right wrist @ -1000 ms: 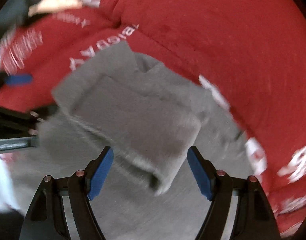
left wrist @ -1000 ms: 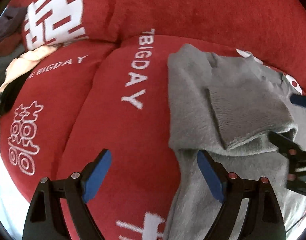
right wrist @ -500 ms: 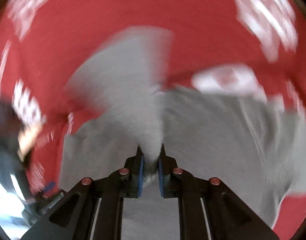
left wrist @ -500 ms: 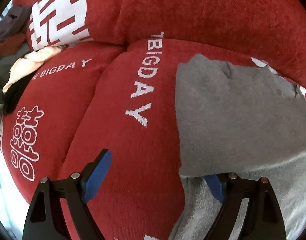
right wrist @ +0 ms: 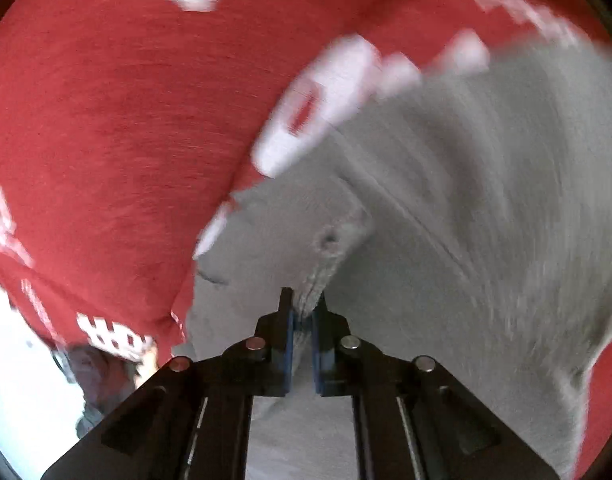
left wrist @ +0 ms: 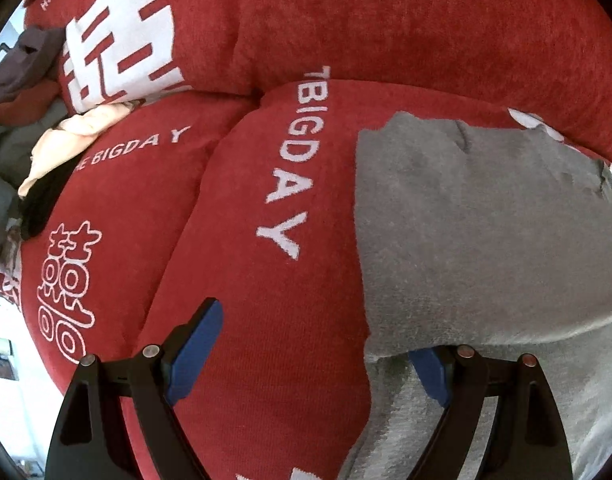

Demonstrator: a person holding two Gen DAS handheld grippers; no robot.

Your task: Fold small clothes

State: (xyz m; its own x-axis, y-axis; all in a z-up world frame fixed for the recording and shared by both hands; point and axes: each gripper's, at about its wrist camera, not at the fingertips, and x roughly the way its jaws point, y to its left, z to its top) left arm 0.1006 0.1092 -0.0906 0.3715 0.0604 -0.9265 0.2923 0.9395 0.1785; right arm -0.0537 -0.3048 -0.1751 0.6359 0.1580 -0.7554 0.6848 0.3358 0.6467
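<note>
Right gripper (right wrist: 302,312) had just been closing and now pinched the ribbed cuff of the grey garment (left wrist: 485,224), lying at the right side of the red cushion (left wrist: 234,280), left gripper (left wrist: 317,352) wide, empty; fold likely starting.

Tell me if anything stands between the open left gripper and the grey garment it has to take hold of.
Nothing visible does. The left gripper is open over the red cover, one pad tucked under the grey garment's folded edge. The right gripper is shut on the garment.
</note>
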